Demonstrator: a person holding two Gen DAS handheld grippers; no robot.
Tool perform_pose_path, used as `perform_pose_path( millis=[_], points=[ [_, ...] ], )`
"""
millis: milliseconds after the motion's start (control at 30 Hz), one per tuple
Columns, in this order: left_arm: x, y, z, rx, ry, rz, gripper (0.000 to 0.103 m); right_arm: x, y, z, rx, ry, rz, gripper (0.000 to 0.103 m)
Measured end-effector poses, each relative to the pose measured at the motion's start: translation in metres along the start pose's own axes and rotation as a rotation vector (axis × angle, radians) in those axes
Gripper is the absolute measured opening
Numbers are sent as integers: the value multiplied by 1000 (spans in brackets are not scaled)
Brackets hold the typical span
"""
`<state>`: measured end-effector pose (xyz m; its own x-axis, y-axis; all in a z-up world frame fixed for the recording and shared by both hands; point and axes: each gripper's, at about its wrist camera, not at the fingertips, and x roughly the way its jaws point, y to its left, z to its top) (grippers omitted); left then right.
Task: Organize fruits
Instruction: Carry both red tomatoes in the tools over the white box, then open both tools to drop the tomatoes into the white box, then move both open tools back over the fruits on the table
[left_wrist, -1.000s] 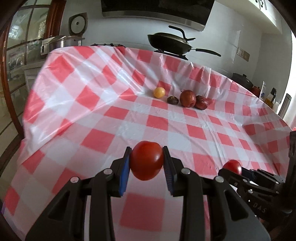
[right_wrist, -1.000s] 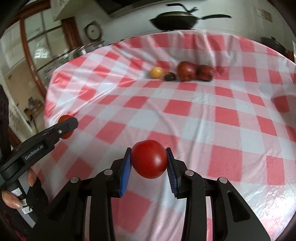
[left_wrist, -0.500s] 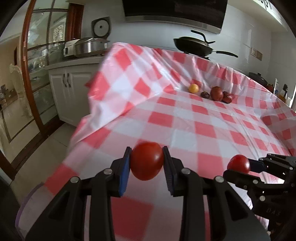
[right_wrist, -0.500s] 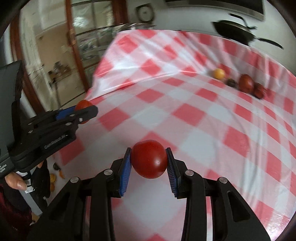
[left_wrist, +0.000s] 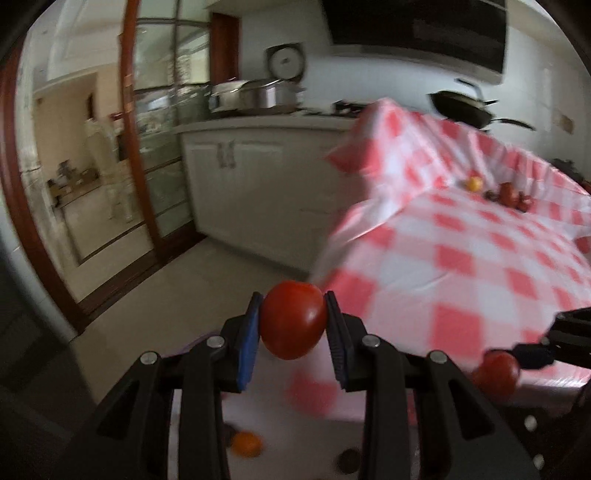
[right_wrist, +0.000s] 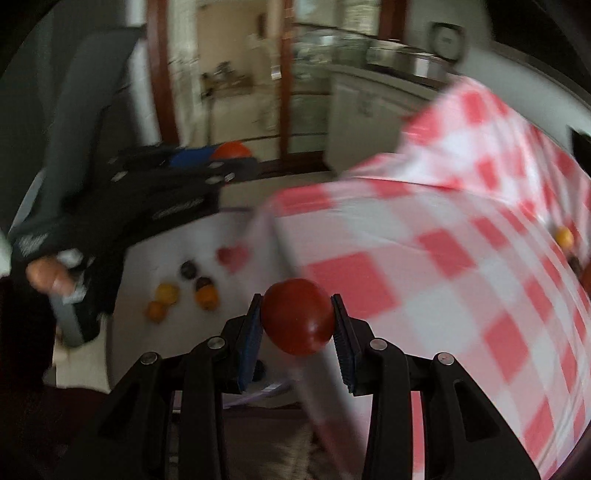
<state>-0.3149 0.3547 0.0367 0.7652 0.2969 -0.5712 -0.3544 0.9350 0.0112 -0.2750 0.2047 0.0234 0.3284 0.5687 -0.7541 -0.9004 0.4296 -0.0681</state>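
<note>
- My left claw (left_wrist: 292, 325) is clamped on a red tomato (left_wrist: 293, 319), which sits between the blue pads and is lifted clear of every surface, beyond the bench corner.
- My right claw (right_wrist: 297, 325) grips a second red tomato (right_wrist: 297, 317) the same way, held in the air just off the near bench edge.
- Small orange and dark fruits (right_wrist: 184, 290) lie in a loose cluster on a white surface (right_wrist: 155, 258) below and to my left; whether it is a tray or a board is too blurred to tell.
- A yellow fruit (left_wrist: 474, 182) and several dark red fruits (left_wrist: 511, 195) remain far back on the bench with the red and white checked cloth (left_wrist: 461, 251).
- I judge the sorting partly done: two tomatoes are in transit, and the far group looks untouched.
- The cloth hangs loose over the bench corner and could snag a claw passing close.
- Open floor (left_wrist: 166, 280) lies beyond the corner, giving room to swing left and downward.
- The two claws are near each other, so they need separate paths when lowering.
</note>
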Motion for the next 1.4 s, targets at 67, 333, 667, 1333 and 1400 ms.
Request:
perform_pose_path(
  millis=[67, 333, 667, 1333, 1400],
  points=[
    [4, 22, -11, -27, 32, 38, 33, 11, 22, 1, -60, 26, 34, 36],
    [56, 62, -61, -30, 262, 162, 34, 93, 78, -13, -228, 246, 136, 36],
    [138, 67, -98, -92, 491, 139, 34, 177, 75, -23, -174, 418, 84, 37],
    [163, 55, -100, -58, 484, 182, 73, 153, 96, -10, -207, 310, 92, 63],
    [161, 55, -99, -50, 483, 190, 74, 146, 97, -10, -198, 299, 96, 64]
  ],
)
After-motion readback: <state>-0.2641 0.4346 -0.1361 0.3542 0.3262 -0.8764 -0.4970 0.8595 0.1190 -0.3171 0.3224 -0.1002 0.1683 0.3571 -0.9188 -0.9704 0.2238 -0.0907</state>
